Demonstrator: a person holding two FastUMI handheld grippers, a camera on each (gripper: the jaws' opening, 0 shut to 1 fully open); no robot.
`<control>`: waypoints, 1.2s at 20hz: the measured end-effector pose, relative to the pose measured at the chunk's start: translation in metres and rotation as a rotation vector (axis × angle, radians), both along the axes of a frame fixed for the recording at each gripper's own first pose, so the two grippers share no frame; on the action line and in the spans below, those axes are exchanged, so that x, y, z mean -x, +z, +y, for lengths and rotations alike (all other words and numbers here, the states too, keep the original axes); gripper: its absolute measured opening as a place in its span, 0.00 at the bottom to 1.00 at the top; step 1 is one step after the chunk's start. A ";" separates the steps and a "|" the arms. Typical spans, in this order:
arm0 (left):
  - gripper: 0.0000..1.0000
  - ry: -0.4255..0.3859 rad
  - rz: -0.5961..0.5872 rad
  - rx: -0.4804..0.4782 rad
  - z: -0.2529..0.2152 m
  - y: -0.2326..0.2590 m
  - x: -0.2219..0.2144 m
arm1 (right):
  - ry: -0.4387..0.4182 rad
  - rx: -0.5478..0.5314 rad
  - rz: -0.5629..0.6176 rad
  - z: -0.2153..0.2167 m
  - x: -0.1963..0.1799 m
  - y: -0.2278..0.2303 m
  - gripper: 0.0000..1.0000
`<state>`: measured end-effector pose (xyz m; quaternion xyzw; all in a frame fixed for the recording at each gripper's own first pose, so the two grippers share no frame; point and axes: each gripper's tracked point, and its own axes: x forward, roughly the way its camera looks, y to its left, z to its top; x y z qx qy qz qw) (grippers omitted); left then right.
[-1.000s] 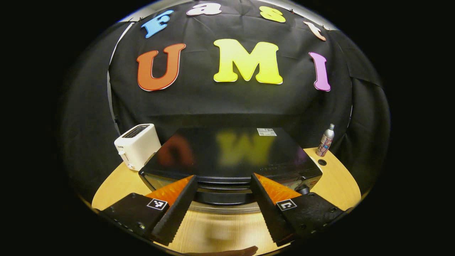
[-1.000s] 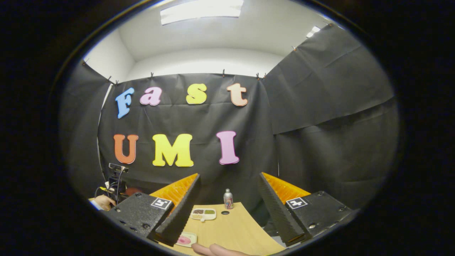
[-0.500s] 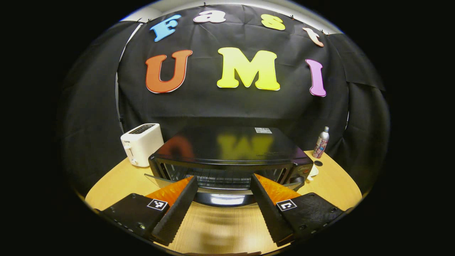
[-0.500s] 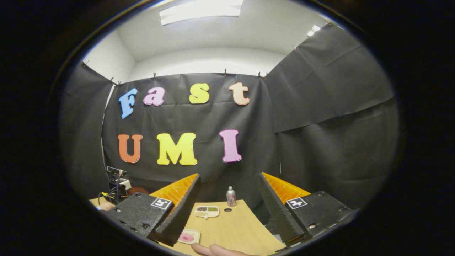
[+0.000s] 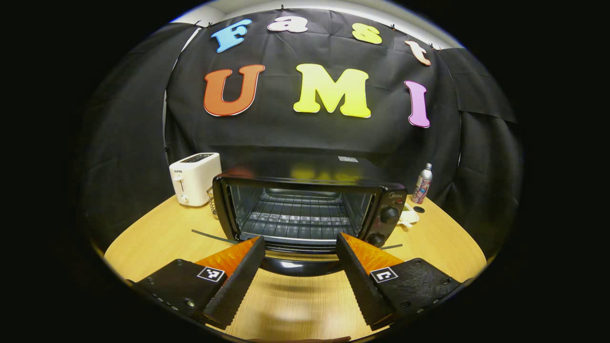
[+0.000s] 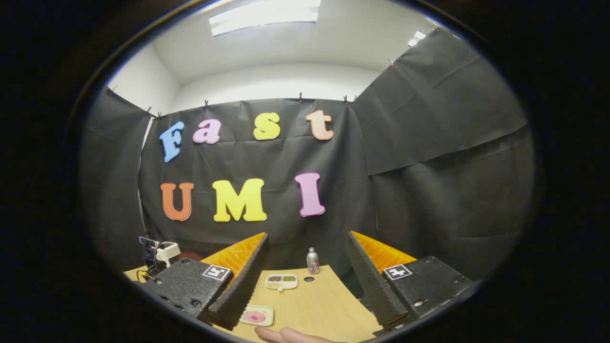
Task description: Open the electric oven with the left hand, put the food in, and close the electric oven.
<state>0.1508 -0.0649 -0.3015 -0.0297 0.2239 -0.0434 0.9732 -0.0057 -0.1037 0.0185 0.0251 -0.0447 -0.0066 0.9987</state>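
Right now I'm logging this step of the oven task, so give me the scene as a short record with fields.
oven: on the wooden table, door swung down open, wire rack bare
left gripper: open, at the lowered door's handle, not clamped
right gripper: open, holding nothing, above the table
food: pink item on a small tray; divided tray farther back
other items: white toaster left of the oven, bottle to its right
task stage: oven open, food not yet inside

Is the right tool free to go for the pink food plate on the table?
Probably yes: the right tool is open and holds nothing, and the pink food plate lies uncovered on the table just below it.
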 end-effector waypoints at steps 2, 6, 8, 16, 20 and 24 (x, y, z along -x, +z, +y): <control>0.95 -0.005 0.015 -0.015 0.002 -0.011 0.014 | 0.004 0.002 0.000 0.003 0.003 -0.001 0.99; 0.95 -0.004 0.036 -0.070 0.005 -0.036 0.033 | 0.007 0.010 0.000 0.007 0.010 0.001 1.00; 0.95 0.000 0.059 -0.069 0.006 -0.047 0.040 | 0.007 0.017 -0.005 0.009 0.014 0.004 0.99; 0.95 0.027 0.130 -0.080 0.023 -0.101 0.060 | -0.003 0.031 -0.011 0.011 0.018 0.006 1.00; 0.95 0.029 0.122 -0.069 0.027 -0.104 0.058 | 0.001 0.047 -0.001 0.015 0.016 0.004 1.00; 0.95 0.005 0.076 -0.105 0.034 -0.089 0.059 | 0.011 0.064 0.027 0.021 0.009 -0.005 1.00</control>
